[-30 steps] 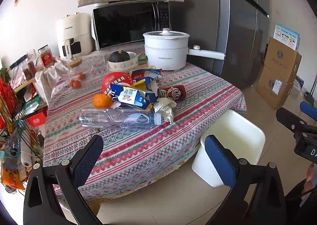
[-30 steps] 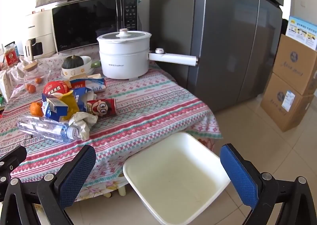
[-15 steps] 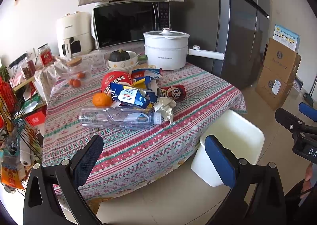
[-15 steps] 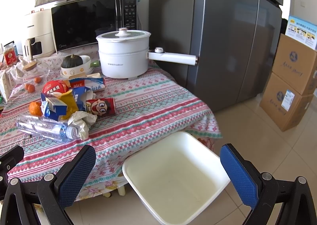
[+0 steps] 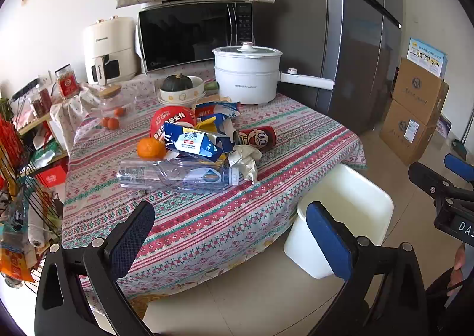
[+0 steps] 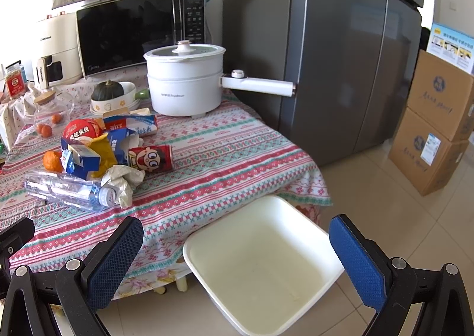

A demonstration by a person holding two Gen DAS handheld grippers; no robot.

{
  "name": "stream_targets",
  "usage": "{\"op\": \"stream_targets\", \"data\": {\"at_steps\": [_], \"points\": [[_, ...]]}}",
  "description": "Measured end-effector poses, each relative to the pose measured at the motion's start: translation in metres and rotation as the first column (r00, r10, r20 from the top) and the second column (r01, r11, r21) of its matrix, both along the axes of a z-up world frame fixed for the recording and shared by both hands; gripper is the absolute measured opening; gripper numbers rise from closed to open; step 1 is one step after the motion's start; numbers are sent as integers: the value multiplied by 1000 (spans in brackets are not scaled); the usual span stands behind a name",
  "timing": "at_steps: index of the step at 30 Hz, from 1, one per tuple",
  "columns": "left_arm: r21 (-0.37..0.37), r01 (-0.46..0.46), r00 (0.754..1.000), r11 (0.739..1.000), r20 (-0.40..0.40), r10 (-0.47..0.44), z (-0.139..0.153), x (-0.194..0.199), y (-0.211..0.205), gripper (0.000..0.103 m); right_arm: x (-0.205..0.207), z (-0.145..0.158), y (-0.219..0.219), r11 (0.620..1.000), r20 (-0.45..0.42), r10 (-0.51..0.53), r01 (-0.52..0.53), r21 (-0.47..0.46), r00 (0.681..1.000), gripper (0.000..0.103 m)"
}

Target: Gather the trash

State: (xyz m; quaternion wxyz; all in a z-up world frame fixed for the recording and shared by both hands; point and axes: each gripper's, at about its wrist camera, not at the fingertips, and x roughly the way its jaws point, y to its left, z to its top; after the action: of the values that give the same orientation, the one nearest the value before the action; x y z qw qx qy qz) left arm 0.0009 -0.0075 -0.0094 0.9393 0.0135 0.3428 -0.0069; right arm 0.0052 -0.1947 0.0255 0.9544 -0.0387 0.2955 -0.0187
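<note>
On the patterned tablecloth (image 5: pixel 266 176) lies a heap of trash: a crushed clear plastic bottle (image 5: pixel 174 177) on its side at the near edge, a crumpled paper wad (image 5: pixel 246 161) touching its cap end, a torn blue milk carton (image 5: pixel 195 143) just behind, and a red cartoon-face can (image 5: pixel 257 137) lying sideways. An orange (image 5: pixel 149 148) sits beside the carton. A white bin (image 6: pixel 263 262) stands on the floor against the table's edge. Left gripper (image 5: pixel 228 235) and right gripper (image 6: pixel 237 256) hover short of the table, fingers spread wide, holding nothing.
</note>
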Motion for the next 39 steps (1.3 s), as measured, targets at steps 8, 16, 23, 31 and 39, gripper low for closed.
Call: {"op": "stream_targets", "data": {"at_steps": [8, 16, 23, 31, 39], "points": [[-1, -1, 1000, 1000, 0, 1, 0, 0, 0, 103, 0, -1, 0, 1000, -1, 1, -1, 1, 1000, 103], [0, -1, 1000, 1000, 0, 1, 0, 0, 0, 103, 0, -2, 1, 1000, -3, 1, -1, 1, 1000, 103], [-2, -2, 1000, 1000, 1, 2, 0, 0, -1, 103, 0, -3, 1, 1000, -4, 0, 0, 2, 1000, 103], [3, 0, 1000, 1000, -1, 0, 0, 1, -2, 103, -1, -7, 2, 1000, -6, -1, 1, -3, 1000, 103], [11, 3, 1000, 1000, -14, -3, -4, 4, 1, 103, 0, -5, 2, 1000, -6, 9, -9, -25, 1000, 103]]}}
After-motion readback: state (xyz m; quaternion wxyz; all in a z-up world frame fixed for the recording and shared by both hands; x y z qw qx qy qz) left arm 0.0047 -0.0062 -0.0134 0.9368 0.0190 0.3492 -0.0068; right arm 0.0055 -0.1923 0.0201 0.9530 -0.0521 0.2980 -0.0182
